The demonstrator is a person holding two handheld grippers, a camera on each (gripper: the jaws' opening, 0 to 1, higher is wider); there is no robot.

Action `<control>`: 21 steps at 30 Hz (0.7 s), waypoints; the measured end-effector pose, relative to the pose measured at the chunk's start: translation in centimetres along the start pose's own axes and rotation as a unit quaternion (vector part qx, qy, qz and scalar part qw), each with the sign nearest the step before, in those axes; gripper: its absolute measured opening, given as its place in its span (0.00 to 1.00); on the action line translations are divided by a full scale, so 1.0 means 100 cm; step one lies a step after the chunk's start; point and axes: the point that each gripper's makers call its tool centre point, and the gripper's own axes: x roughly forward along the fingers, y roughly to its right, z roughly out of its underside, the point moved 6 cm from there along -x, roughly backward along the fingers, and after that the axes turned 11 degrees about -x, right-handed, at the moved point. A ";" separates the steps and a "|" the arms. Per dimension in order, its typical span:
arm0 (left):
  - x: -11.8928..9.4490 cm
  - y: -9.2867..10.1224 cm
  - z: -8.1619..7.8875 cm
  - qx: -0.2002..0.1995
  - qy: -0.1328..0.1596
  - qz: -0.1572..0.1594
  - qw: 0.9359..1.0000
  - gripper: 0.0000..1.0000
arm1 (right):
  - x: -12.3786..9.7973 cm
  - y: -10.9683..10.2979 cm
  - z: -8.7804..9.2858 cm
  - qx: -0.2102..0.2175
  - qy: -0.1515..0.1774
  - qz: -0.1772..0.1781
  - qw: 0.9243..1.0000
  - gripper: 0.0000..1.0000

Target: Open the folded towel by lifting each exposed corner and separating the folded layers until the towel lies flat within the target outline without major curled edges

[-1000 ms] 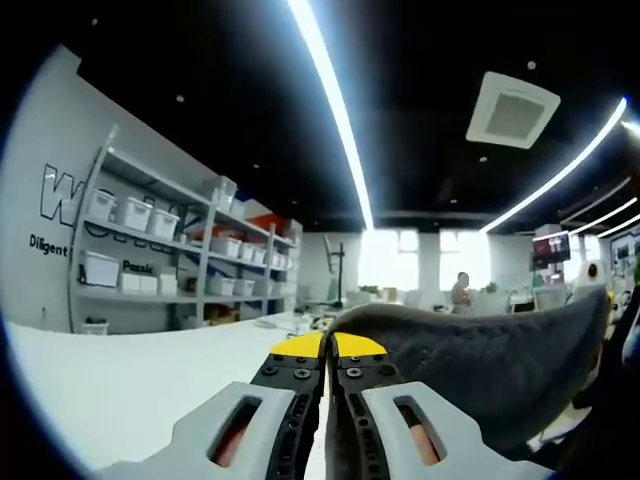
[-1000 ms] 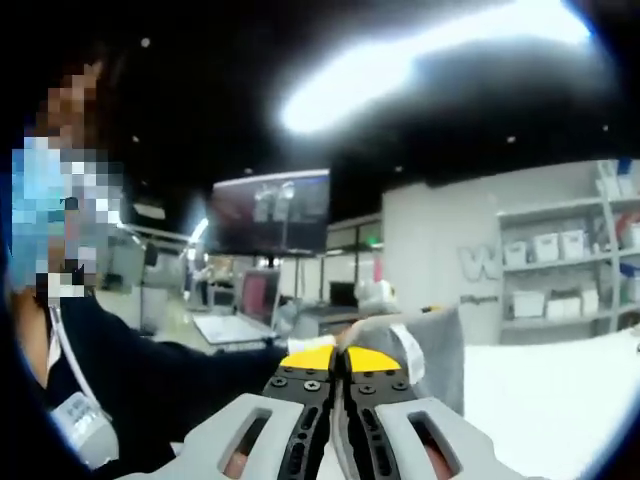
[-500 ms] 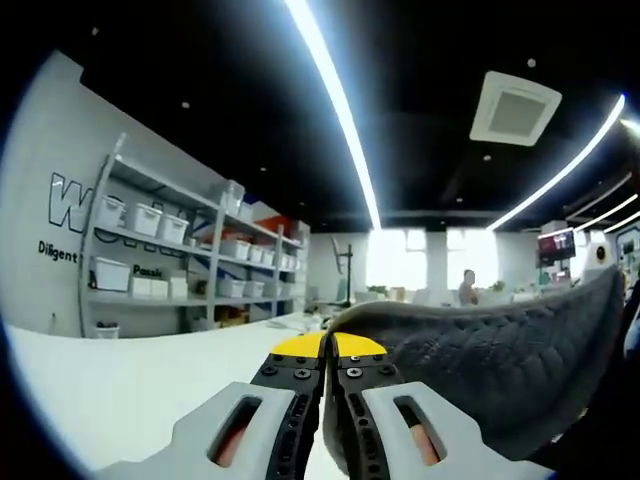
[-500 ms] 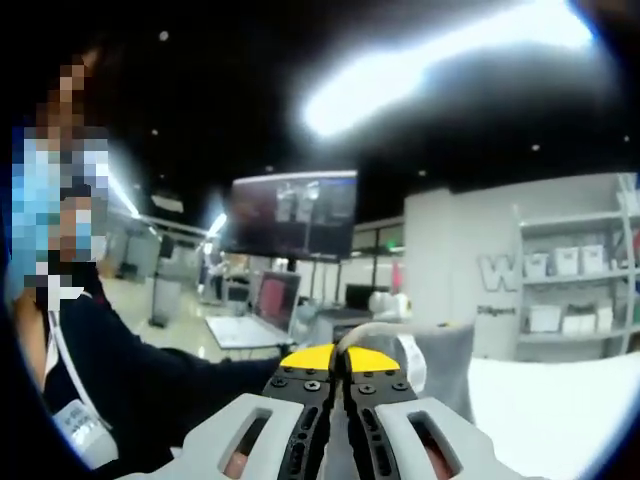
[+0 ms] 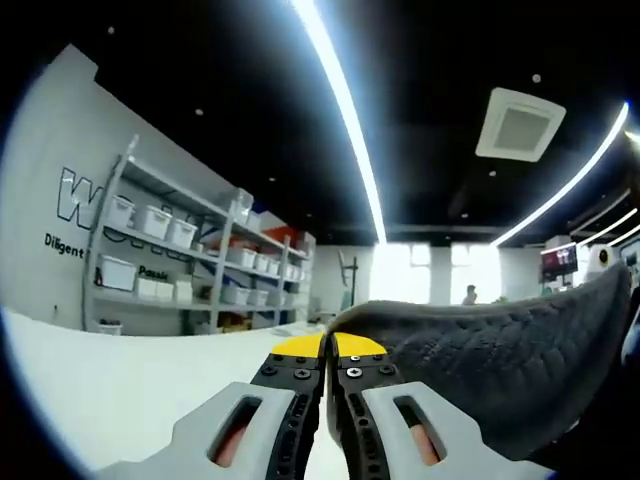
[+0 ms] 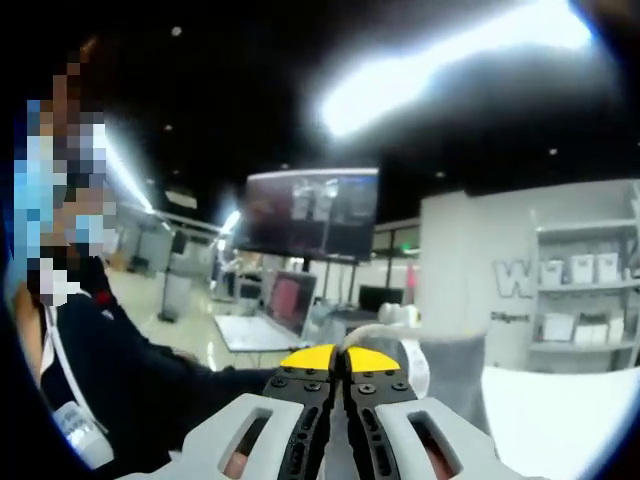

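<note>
the grey towel [image 5: 480, 365] is hanging in the air above the white tabletop [image 5: 130, 385], gripped at two places. in the left gripper view its textured cloth is sweeping from the yellow jaw tips out to the right, its upper edge curving up toward the far right of the view. the left gripper [image 5: 328, 347] is clenching the towel's edge, with the jaws pressed together and the cloth running into the seam between them. in the right gripper view the towel [image 6: 450, 365] is showing as a smooth grey fold with a pale hem, rising just behind and to the right of the jaw tips. the right gripper [image 6: 339, 357] is likewise clamping the cloth, its jaws closed on that hemmed edge.

beyond the towel in the left gripper view, grey shelving [image 5: 190, 270] is carrying rows of white bins against a wall with dark lettering, and long light strips [image 5: 345, 110] are crossing the dark ceiling beside a square vent [image 5: 522, 125]. in the right gripper view a person in a dark top [image 6: 110, 380] is standing at the left, a large screen [image 6: 310, 213] is hanging farther back, and a laptop [image 6: 280, 305] is sitting open on a desk below it.
</note>
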 end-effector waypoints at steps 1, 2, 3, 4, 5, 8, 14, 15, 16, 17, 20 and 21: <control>-0.004 -0.003 -0.001 -0.001 0.001 -0.002 1.000 0.01 | 0.003 -0.001 0.000 0.001 -0.001 -0.003 1.000 0.00; -0.008 -0.005 -0.002 -0.001 0.002 -0.004 1.000 0.01 | 0.005 -0.002 0.001 0.001 -0.002 -0.005 1.000 0.00; -0.012 -0.007 -0.003 -0.002 0.003 -0.006 1.000 0.01 | 0.007 -0.004 0.002 0.000 -0.003 -0.008 1.000 0.00; -0.016 -0.010 -0.004 -0.004 0.004 -0.007 1.000 0.01 | 0.009 -0.006 0.002 0.000 -0.004 -0.011 1.000 0.00; -0.020 -0.011 -0.005 -0.004 0.005 -0.007 1.000 0.01 | 0.011 -0.007 0.003 0.001 -0.005 -0.015 1.000 0.00; -0.031 -0.016 -0.005 -0.004 0.008 -0.015 1.000 0.01 | 0.017 -0.011 0.005 0.001 -0.008 -0.021 1.000 0.00; -0.047 -0.019 -0.004 0.000 0.008 -0.027 1.000 0.01 | 0.024 -0.017 0.012 0.003 -0.009 -0.030 0.999 0.00; -0.049 -0.019 -0.004 -0.001 0.008 -0.028 1.000 0.01 | 0.024 -0.018 0.013 0.002 -0.009 -0.031 0.999 0.00; -0.052 -0.020 -0.003 -0.003 0.010 -0.030 1.000 0.01 | 0.026 -0.021 0.015 0.005 -0.011 -0.035 0.999 0.00; -0.056 -0.017 -0.001 -0.004 0.010 -0.032 0.999 0.01 | 0.028 -0.022 0.017 0.006 -0.011 -0.037 0.999 0.00; -0.065 -0.020 0.003 -0.002 0.006 -0.041 0.999 0.01 | 0.031 -0.026 0.021 0.009 -0.013 -0.042 0.999 0.00; -0.069 -0.022 0.005 -0.002 0.006 -0.045 0.999 0.01 | 0.032 -0.028 0.024 0.011 -0.013 -0.043 0.999 0.00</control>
